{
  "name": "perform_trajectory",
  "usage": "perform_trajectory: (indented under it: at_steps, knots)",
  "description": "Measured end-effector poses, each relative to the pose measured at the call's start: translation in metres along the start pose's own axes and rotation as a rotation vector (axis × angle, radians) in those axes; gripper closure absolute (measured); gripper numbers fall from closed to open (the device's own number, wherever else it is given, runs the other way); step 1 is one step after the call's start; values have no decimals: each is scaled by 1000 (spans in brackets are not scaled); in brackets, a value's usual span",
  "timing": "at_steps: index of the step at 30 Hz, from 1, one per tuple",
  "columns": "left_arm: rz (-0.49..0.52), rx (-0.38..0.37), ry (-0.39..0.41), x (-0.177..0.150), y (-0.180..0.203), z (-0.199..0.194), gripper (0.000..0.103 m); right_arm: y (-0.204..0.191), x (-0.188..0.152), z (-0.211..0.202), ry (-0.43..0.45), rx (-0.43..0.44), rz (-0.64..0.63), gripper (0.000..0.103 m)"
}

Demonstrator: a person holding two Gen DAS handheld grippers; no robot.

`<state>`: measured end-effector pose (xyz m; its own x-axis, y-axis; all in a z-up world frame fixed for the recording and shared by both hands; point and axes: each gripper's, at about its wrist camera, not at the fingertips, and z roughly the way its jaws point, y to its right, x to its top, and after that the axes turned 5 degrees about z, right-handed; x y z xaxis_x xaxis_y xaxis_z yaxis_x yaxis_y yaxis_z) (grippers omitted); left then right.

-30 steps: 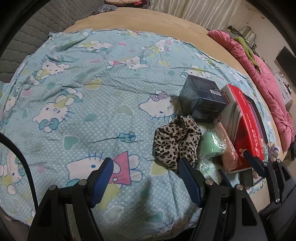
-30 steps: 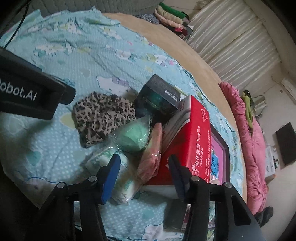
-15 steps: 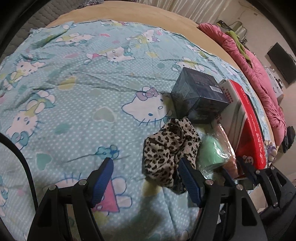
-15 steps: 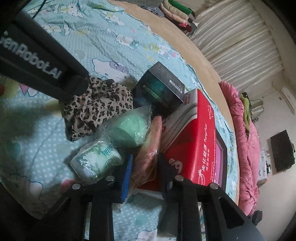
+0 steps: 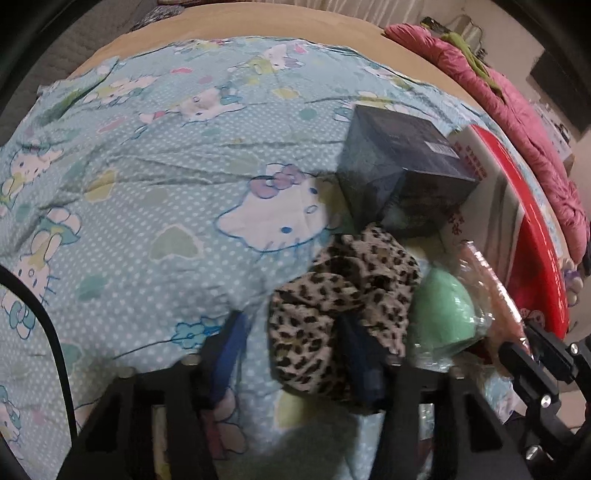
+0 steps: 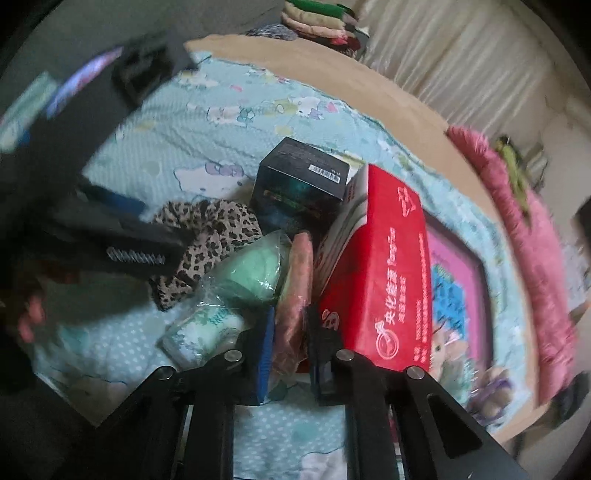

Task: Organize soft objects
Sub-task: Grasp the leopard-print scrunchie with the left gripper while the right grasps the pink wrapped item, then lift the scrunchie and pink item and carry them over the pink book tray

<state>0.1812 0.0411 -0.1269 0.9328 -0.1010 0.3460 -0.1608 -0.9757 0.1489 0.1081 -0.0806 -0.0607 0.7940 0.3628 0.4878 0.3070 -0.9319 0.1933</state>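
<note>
A leopard-print cloth lies bunched on the Hello Kitty blanket. My left gripper is low over the cloth's near edge. Its jaws are closing with that edge between them, and the left pad still stands clear of the cloth. My right gripper is shut on a pink soft packet, which stands upright against the red box. A green soft ball in clear wrap and a white-green tissue pack lie just left of the packet.
A dark box stands behind the cloth, touching the red box. A pink-framed picture lies beyond the red box. A pink quilt runs along the bed's right edge. Folded clothes are stacked at the far end.
The left gripper dropped toward the leopard cloth and its jaws narrowed around the cloth's edge. The right gripper's jaws came together on the pink packet, and that view has rolled.
</note>
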Motion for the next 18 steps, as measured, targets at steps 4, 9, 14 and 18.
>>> perform_trajectory:
  at_steps: [4,9,14,18]
  knots:
    - [24,-19,11,1,12,1,95,13,-1,-2,-14,97,102,90]
    - [9,-41,33,-5,11,-7,100,28,-2,-6,-18,198,210,91]
    - [-25,-69,60,-11,3,-24,100,32,-4,-16,0,223,228,92]
    - [-51,-87,69,-16,-2,-34,100,34,-5,-23,12,231,232,92]
